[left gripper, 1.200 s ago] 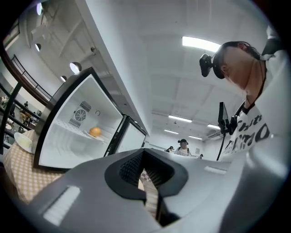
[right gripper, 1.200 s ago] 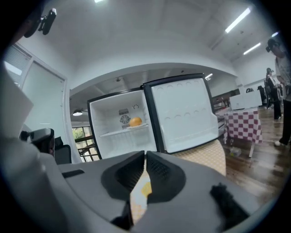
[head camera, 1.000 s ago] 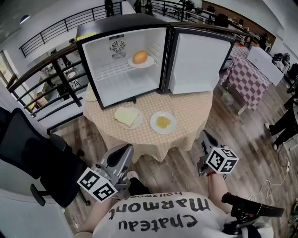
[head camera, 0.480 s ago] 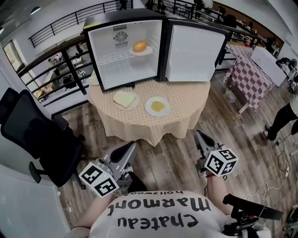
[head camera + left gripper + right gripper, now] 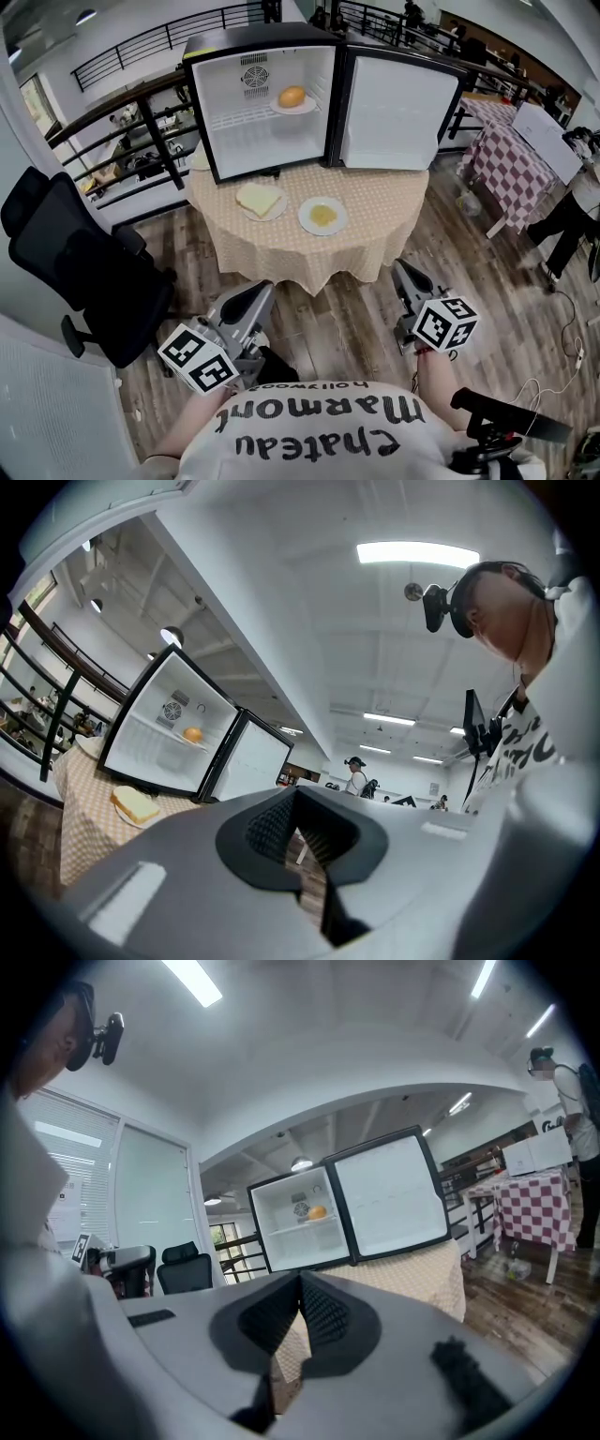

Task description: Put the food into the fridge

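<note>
The small black fridge (image 5: 262, 103) stands open on the round table (image 5: 375, 234) with the beige checked cloth. On its shelf a plate holds an orange-brown roll (image 5: 292, 97). In front of the fridge lie a plate with a slice of bread (image 5: 260, 200) and a plate with yellow food (image 5: 322, 216). My left gripper (image 5: 260, 289) and right gripper (image 5: 401, 270) are held low, well short of the table, pointing toward it. Both are shut with nothing in them. The left gripper view shows the left gripper (image 5: 296, 794) with its jaws together, and the right gripper (image 5: 300, 1279) looks the same in its own view.
The fridge door (image 5: 389, 112) swings open to the right. A black office chair (image 5: 75, 272) stands at the left, with a railing (image 5: 141, 122) behind it. A checked-cloth table (image 5: 506, 155) and a person (image 5: 572, 211) are at the right. Wooden floor lies between me and the table.
The table and fridge now sit farther off and higher in the head view. Both grippers shifted a little with me and stay shut and empty.
</note>
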